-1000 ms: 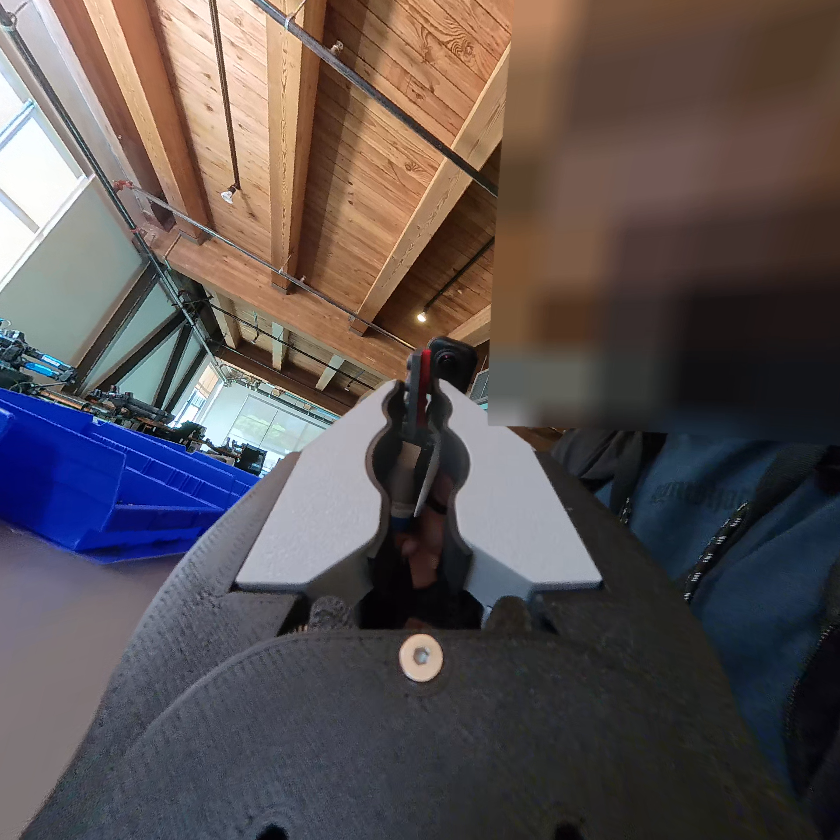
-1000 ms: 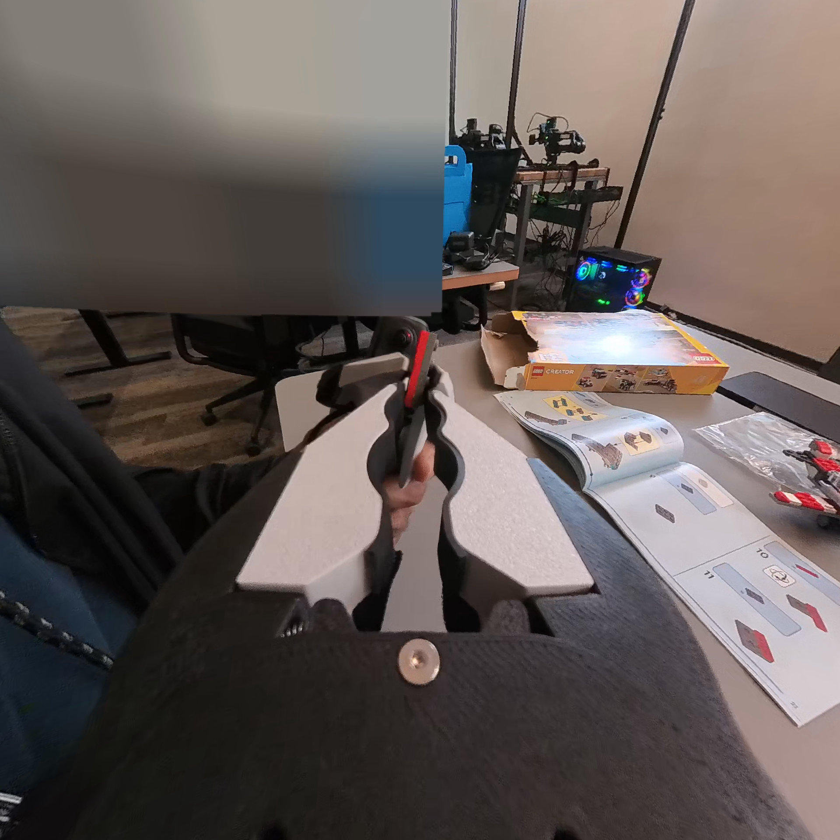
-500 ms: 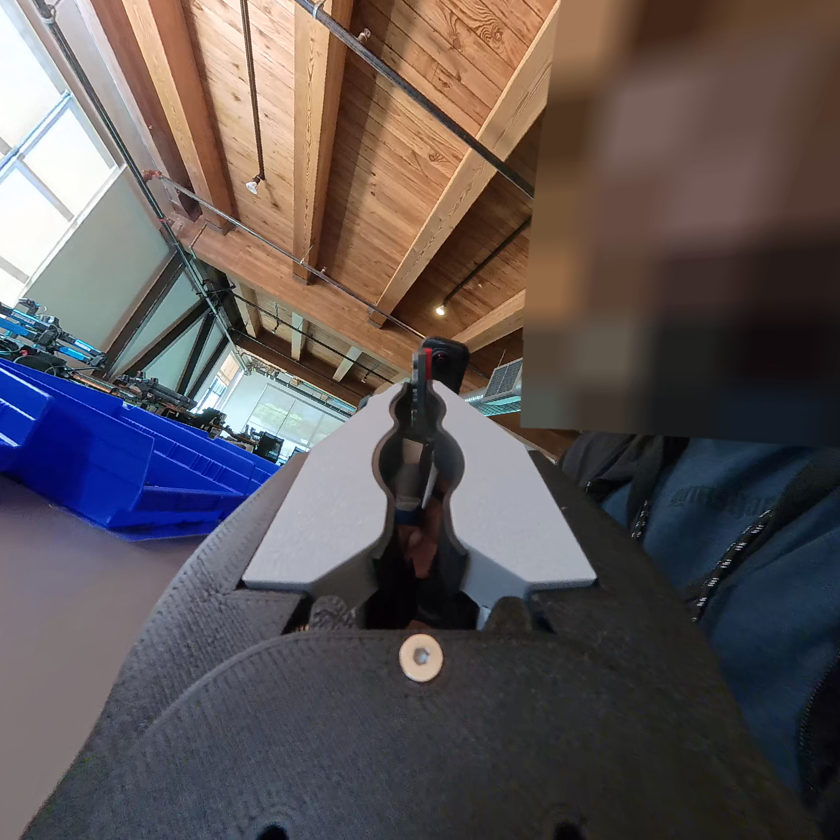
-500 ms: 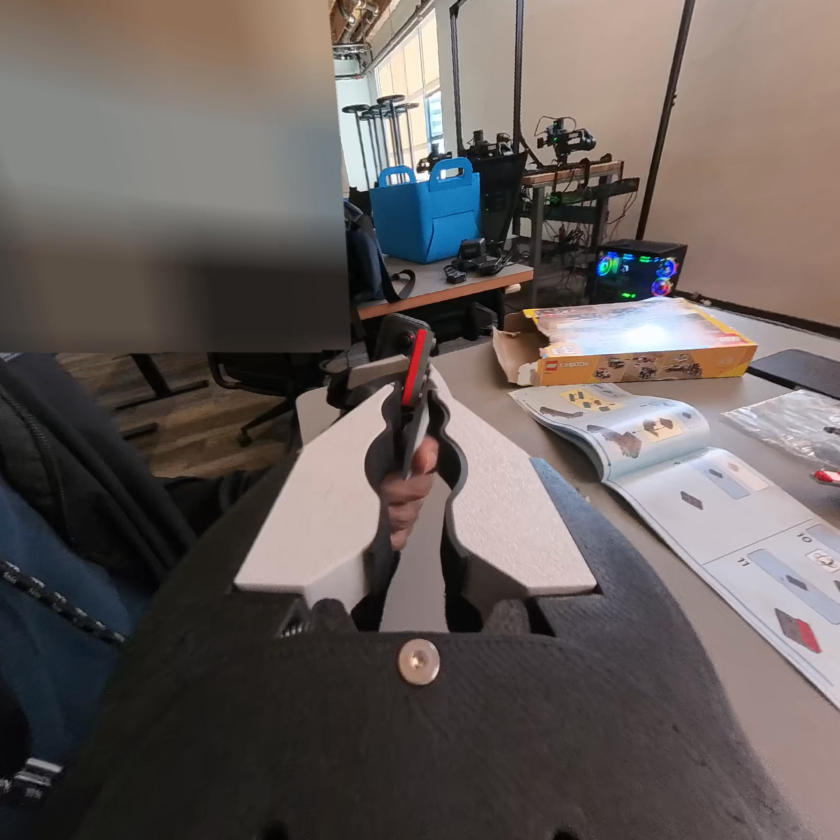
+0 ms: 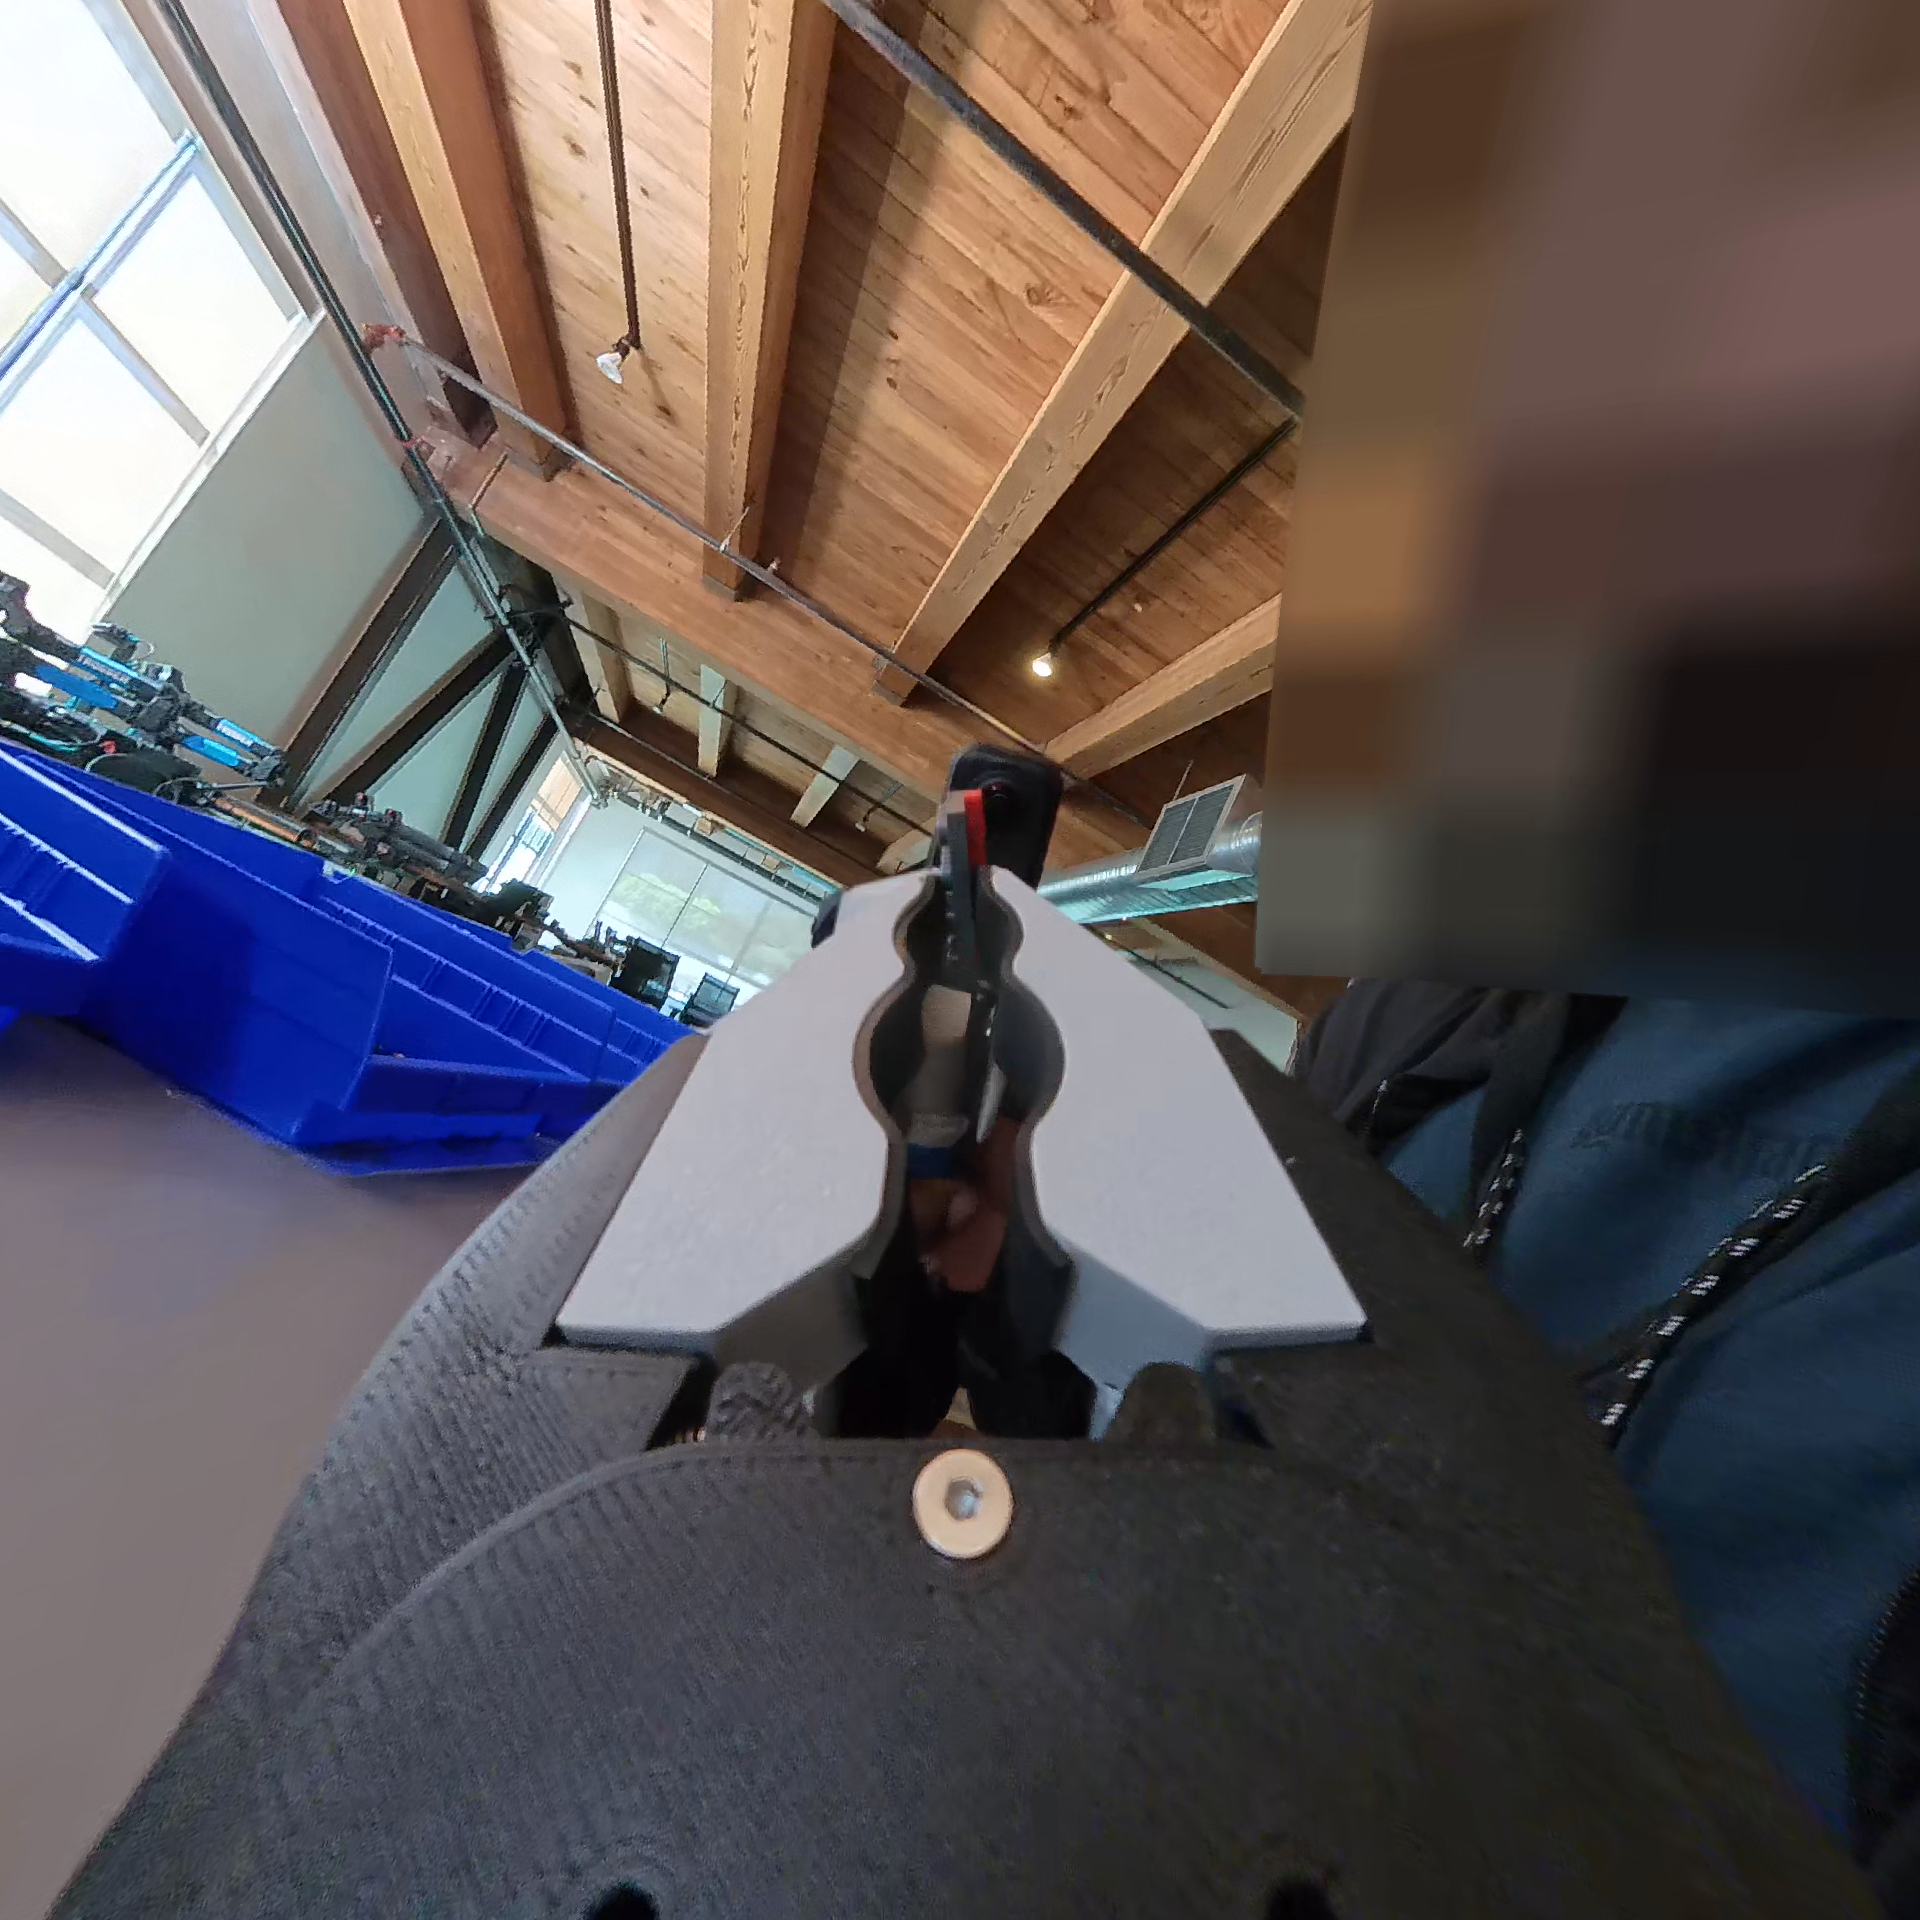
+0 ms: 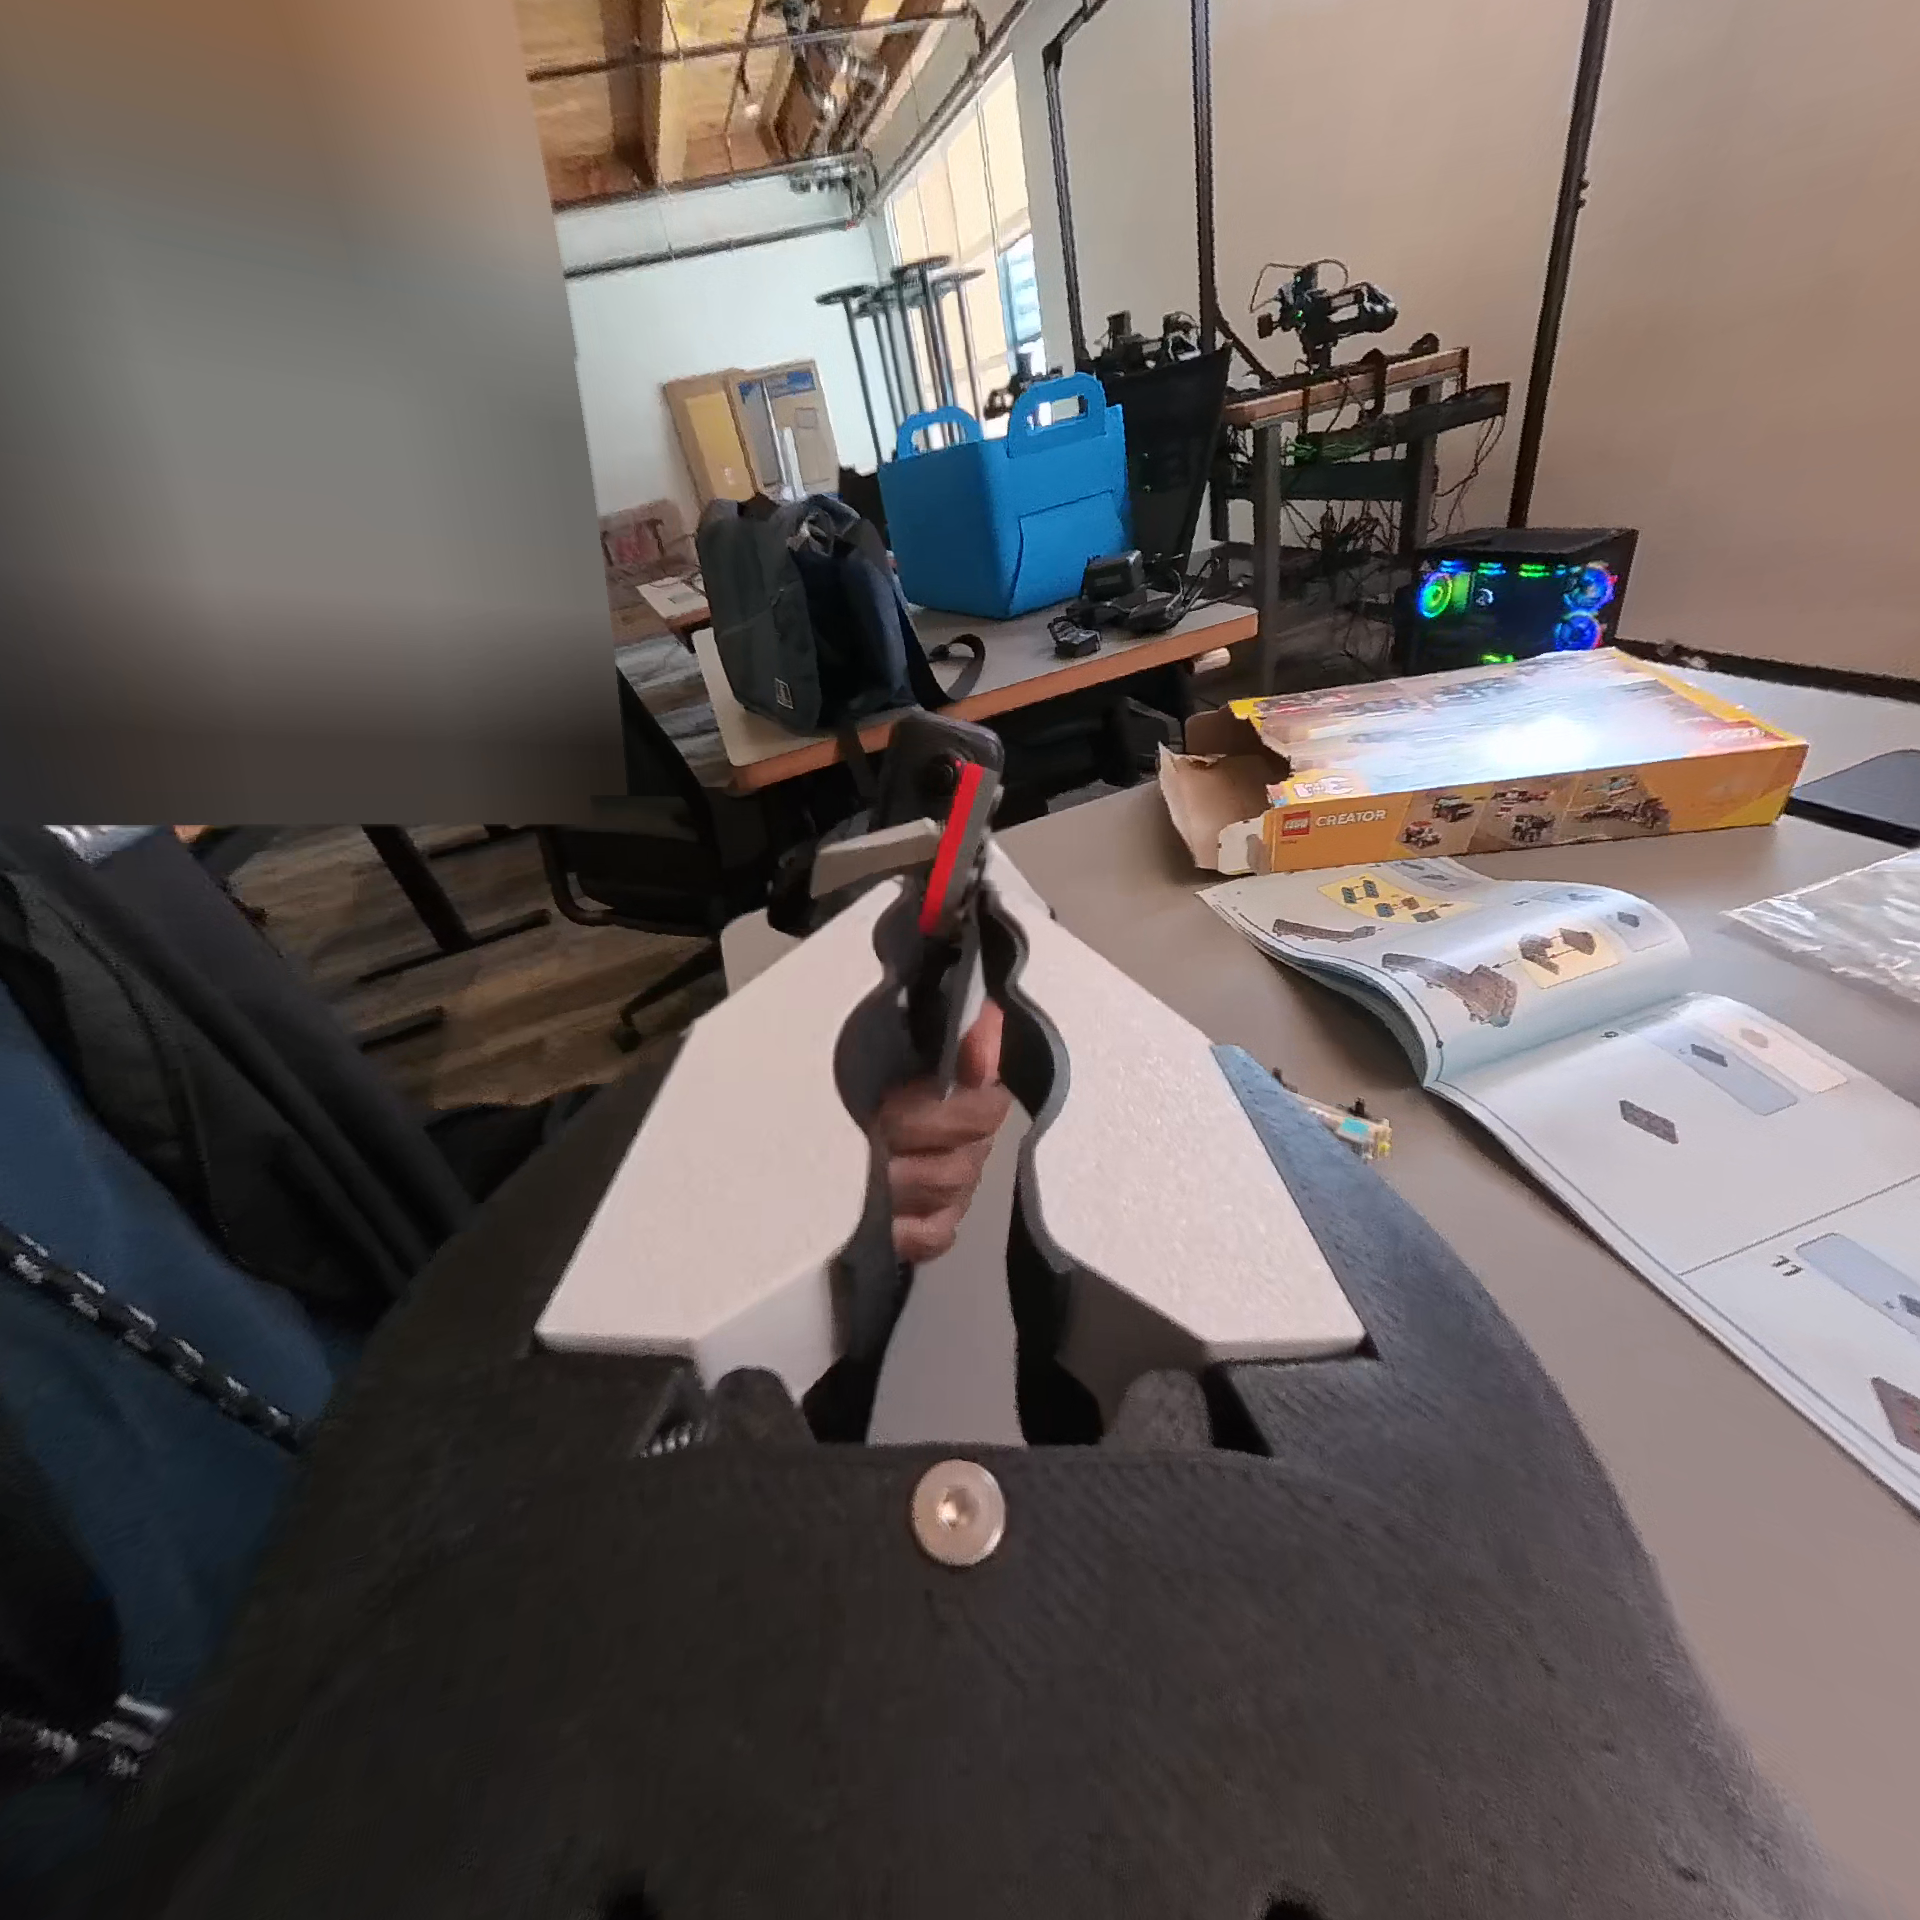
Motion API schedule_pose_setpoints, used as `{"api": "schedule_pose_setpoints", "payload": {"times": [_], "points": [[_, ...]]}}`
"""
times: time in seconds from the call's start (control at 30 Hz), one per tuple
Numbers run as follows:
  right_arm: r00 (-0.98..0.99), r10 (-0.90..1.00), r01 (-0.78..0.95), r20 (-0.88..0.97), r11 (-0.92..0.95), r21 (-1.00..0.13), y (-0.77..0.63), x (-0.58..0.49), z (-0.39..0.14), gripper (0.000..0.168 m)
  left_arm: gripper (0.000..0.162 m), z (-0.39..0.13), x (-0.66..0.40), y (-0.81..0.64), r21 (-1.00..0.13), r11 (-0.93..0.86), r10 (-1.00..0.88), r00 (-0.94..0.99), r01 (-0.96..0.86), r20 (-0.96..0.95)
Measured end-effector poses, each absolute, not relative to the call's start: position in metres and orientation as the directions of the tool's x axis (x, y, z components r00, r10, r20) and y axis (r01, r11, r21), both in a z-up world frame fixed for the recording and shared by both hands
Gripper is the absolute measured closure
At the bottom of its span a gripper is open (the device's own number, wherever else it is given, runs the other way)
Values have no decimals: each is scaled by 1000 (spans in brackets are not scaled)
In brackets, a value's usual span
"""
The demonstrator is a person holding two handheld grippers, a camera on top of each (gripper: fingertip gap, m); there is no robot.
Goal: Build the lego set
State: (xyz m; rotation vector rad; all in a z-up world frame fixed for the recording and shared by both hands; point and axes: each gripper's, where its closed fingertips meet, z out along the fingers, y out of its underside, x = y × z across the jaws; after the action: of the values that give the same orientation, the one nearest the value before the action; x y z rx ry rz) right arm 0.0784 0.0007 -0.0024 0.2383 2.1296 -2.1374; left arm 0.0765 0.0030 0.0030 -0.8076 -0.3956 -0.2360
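Observation:
A thin lego piece, red on dark grey (image 6: 951, 868), is held edge-on in the air between the two grippers, which face each other tip to tip. My right gripper (image 6: 951, 920) is shut on it. In the left wrist view the same piece (image 5: 975, 831) sticks up from my left gripper (image 5: 961, 899), which is also shut on it. The left gripper's grey finger (image 6: 878, 857) and camera show just behind the piece. A hand (image 6: 940, 1143) shows through the gap between the right fingers.
The grey table (image 6: 1143, 873) holds an opened yellow lego box (image 6: 1507, 769), an open instruction booklet (image 6: 1610, 1049), a small loose lego part (image 6: 1351, 1127) and a clear plastic bag (image 6: 1849, 925). Blue bins (image 5: 260, 977) stand at the left. A person's blue hoodie (image 5: 1662, 1247) is close by. Less than 4 cm separates the two grippers' tips.
Both grippers stay shut on the piece and have tilted and shifted together. The right view has swung up and left, so the red model at the table's right has left the view.

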Motion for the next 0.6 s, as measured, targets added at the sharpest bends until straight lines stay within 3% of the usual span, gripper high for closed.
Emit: {"api": "schedule_pose_setpoints", "payload": {"times": [0.13, 0.23, 0.6], "points": [[-972, 13, 236, -236, -41, -971, 5, 74, 0, 150, 158, -2, 77, 10, -688, 632, -38, 901, 357, 432], [-966, -6, 259, -259, -49, -965, 7, 74, 0, 160, 158, -5, 77, 14, -699, 614, -35, 897, 367, 441], [-961, 10, 276, -276, -43, -960, 9, 65, -9, 160, 158, -14, 69, 17, -692, 594, -23, 869, 409, 494]]}}
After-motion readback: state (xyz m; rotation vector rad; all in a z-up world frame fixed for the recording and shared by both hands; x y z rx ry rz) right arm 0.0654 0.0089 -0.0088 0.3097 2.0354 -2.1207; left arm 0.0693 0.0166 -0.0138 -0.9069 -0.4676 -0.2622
